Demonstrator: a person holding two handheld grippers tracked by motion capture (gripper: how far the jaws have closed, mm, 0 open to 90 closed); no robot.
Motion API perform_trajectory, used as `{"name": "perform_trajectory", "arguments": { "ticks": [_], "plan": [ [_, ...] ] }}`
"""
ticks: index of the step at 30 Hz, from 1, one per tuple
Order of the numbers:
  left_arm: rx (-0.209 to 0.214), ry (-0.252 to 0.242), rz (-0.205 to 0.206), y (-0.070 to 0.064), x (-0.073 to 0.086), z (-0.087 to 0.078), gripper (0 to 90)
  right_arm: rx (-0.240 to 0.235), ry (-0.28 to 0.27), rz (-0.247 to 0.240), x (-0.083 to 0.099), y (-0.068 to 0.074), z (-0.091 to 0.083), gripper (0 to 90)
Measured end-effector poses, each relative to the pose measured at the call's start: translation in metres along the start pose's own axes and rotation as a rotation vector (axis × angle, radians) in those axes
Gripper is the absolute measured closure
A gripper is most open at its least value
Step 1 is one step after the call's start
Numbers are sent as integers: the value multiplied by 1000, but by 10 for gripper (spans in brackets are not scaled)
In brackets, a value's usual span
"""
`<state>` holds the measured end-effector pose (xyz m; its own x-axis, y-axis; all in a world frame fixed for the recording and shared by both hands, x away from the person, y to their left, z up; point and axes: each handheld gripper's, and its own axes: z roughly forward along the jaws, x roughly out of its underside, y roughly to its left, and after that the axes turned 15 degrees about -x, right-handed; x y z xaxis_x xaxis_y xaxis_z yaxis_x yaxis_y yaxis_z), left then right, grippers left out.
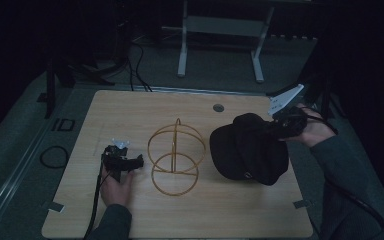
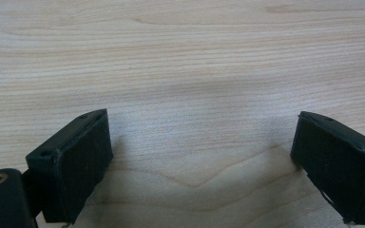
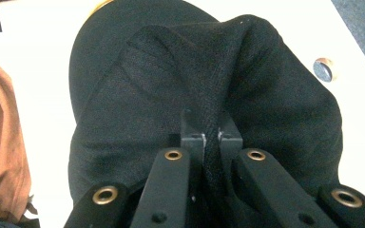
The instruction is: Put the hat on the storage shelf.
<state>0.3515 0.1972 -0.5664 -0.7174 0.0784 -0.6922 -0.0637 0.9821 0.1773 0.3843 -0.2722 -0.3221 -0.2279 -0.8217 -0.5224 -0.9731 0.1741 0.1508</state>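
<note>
While the right gripper (image 3: 211, 135) has its fingers clamped on a fold of the black cap (image 1: 247, 147), lift it clear toward the wire stand (image 1: 176, 157); left gripper (image 1: 125, 161) fingers rest apart.

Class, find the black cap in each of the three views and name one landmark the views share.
High view: cap right of centre, beside the wire stand.
Left gripper view: not in it.
Right gripper view: cap across the middle, pinched by the right gripper.
Shared landmark: the wooden table.
</note>
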Motion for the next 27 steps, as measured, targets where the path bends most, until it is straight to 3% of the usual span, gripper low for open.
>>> {"name": "perform_trajectory", "arguments": {
  "ticks": [27],
  "plan": [
    [1, 0, 5, -1, 0, 0, 60, 4, -88, -43, -11, 6, -31, 865]
  ]
}}
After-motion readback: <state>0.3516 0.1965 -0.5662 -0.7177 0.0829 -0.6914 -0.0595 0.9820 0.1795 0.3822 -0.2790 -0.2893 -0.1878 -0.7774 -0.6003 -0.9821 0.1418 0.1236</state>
